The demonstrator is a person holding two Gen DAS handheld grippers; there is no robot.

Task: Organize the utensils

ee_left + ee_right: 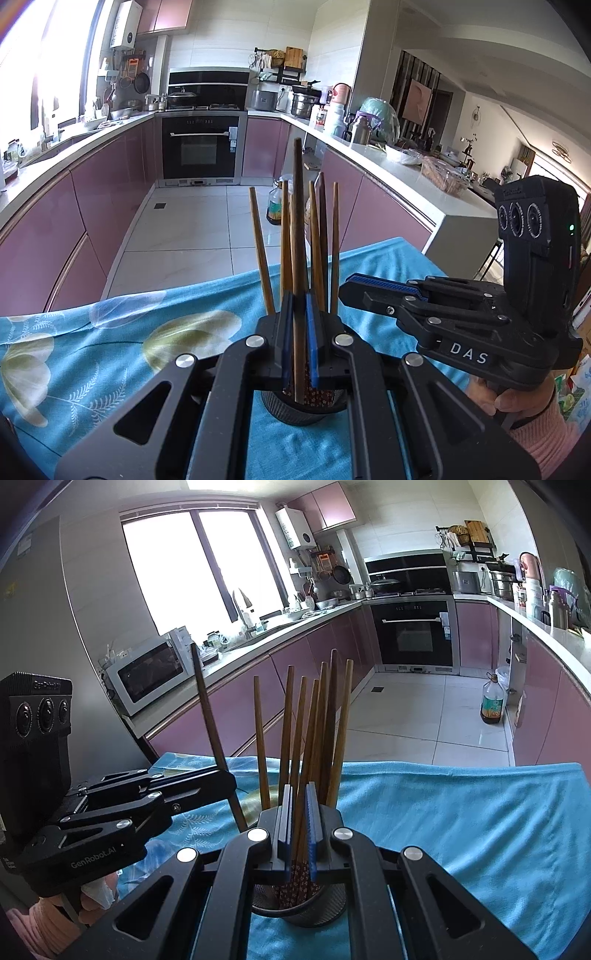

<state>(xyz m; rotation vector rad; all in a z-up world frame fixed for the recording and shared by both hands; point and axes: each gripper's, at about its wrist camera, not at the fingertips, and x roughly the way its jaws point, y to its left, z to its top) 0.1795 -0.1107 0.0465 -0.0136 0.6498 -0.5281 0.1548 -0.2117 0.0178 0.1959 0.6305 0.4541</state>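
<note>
Left wrist view shows me the chopstick (pixel 297 258) I am carrying, a dark wooden one standing nearly upright, its lower end reaching down to the mouth of the mesh cup (pixel 295 410) where the other chopsticks (pixel 317 243) already stand fanned out. I judge I am in the middle of dropping this one in with the rest. The left gripper (pixel 298 332) is nearly closed, its blue pads pinching the stick on both sides. The cup sits on the counter under a blue floral cloth (pixel 110 332), directly below that gripper. In the right wrist view the right gripper (pixel 298 819) is narrowed to a slim gap with several sticks showing through it; I cannot tell whether its pads actually touch any of them or merely hover in front. Beside it, the left gripper (pixel 221 775) comes in from the side holding its stick at a lean. Next I would want the tip inside the rim, then a slow release so the stick slides down without knocking the others or tipping the cup. The right gripper could steady the bundle if needed.
</note>
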